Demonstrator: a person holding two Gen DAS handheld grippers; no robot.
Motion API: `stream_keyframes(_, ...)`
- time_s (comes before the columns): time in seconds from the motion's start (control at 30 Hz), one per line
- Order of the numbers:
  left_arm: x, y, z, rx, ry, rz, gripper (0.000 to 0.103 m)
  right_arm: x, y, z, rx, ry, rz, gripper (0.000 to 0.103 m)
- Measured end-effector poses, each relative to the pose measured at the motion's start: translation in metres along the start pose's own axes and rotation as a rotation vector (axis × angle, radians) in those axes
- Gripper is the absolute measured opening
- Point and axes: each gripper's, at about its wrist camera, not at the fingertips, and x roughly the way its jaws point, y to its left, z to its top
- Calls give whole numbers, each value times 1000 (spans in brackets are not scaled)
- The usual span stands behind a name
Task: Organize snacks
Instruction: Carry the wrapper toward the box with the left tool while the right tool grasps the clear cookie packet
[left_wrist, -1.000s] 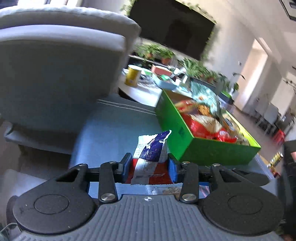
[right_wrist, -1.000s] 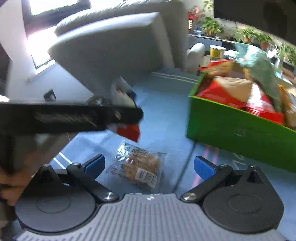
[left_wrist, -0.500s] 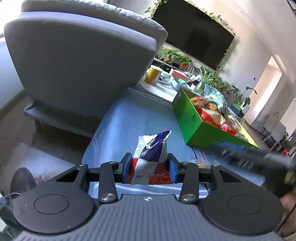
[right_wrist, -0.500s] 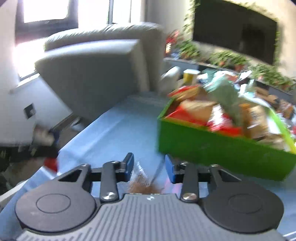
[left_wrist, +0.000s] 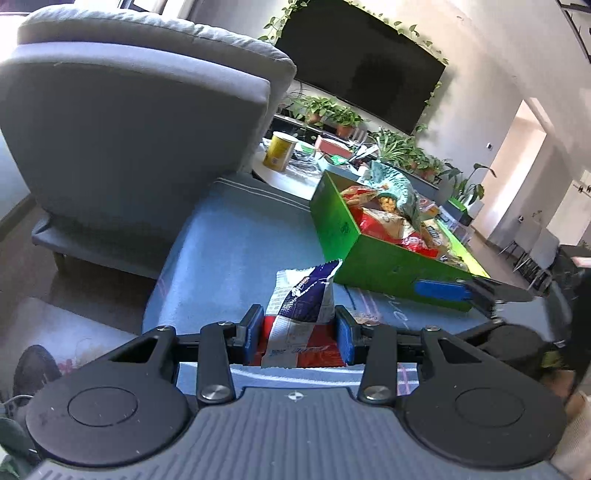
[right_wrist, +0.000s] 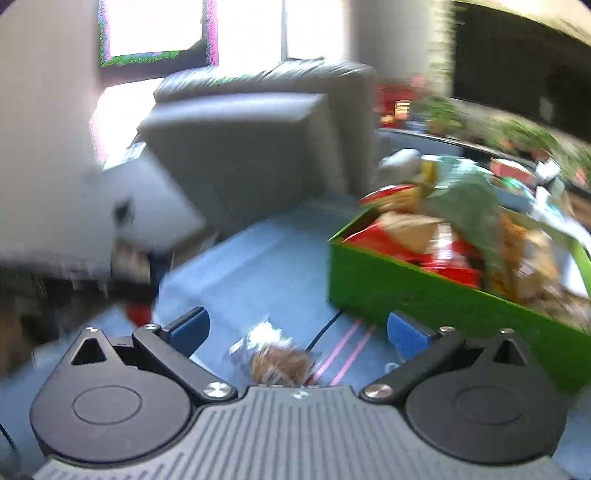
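Armchair (left_wrist: 140, 122): grey, at the far left, behind the blue-covered table (left_wrist: 240, 243).
Yellow cup (left_wrist: 279, 151): on a round white table past the armchair, well apart from the snacks.
Left gripper (left_wrist: 299, 334): its blue pads are clamped on a white, purple and red snack packet (left_wrist: 303, 306) that stands up between them, above the blue cover.
Cookie packet (right_wrist: 280, 360): clear wrapper with brown biscuits, lying on the blue cover between the fingers of the right gripper (right_wrist: 297, 330), near its base.
Right gripper: its jaws have been closing within the past second and stand half apart; the pads do not touch the cookie packet. In the left wrist view one blue finger (left_wrist: 441, 289) shows in front of the box.
Green box (left_wrist: 380, 262): to the right on the blue cover, open-topped, heaped with red, tan and teal snack bags (left_wrist: 388, 218).
Potted plants (left_wrist: 332, 112): in a row under the dark wall screen (left_wrist: 362, 66), behind the box.
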Motion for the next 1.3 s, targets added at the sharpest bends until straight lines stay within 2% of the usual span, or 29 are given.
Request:
stream_keyframes(0.13,-11,8,-1,4,0,45,38,30,-4,-2,-105,79,145,78)
stream_keyframes(0.2,-14,14,-2,-9,0,67,38,45,-7,-2,-135,127,163,68)
stream_keyframes(0.23,-14,16,-2,-15,-1,74,38,47,-8,-2,-132,124,176,58)
stream_keyframes(0.27,-15,18,-3,-19,-1,80,38,48,-8,-1,-114,127,175,53)
stream_keyframes(0.3,-15,19,-2,-22,-2,82,38,46,-7,1,-96,122,153,49)
stream_keyframes(0.37,-13,18,0,-21,-1,76,38,39,-8,3,-54,106,115,49)
stream_keyframes(0.47,-6,11,6,1,-4,56,38,20,-19,3,19,28,92,49)
stream_keyframes(0.8,25,-43,29,108,-31,-92,38,-29,-76,11,170,-142,-141,49)
stream_keyframes(1.13,65,-100,60,165,-67,-223,38,-48,-136,15,299,-218,-289,49)
stream_keyframes(1.3,91,-133,69,222,-66,-244,38,-38,-171,24,376,-230,-308,49)
